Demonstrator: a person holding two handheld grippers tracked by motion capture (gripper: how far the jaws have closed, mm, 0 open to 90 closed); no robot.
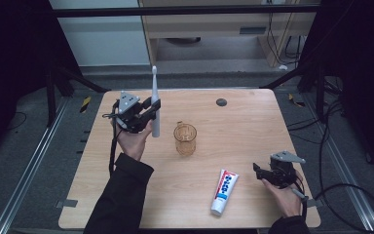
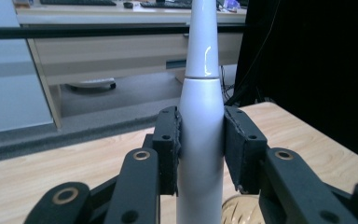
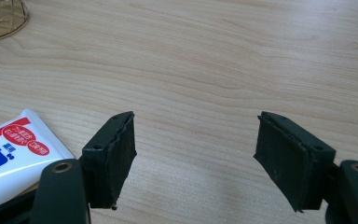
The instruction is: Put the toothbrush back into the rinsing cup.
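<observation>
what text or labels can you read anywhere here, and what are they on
Toothpaste tube: large blue characters and small white print in red ovals, seen closer in the right gripper view; all too blurred or cut off to read.
Electric toothbrush: no text.
Amber cup: no text.
Table: no text.

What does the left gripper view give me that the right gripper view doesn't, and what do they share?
Left gripper view alone: the white electric toothbrush standing upright, clamped between the left gripper's fingers, with a desk and floor beyond the table edge.

Right gripper view alone: the right gripper with fingers wide apart and nothing between them, and the white toothpaste tube with red and blue print lying flat beside one finger.

Both: the light wooden table and a sliver of the amber patterned glass cup, low in the left gripper view, top corner in the right gripper view.
</observation>
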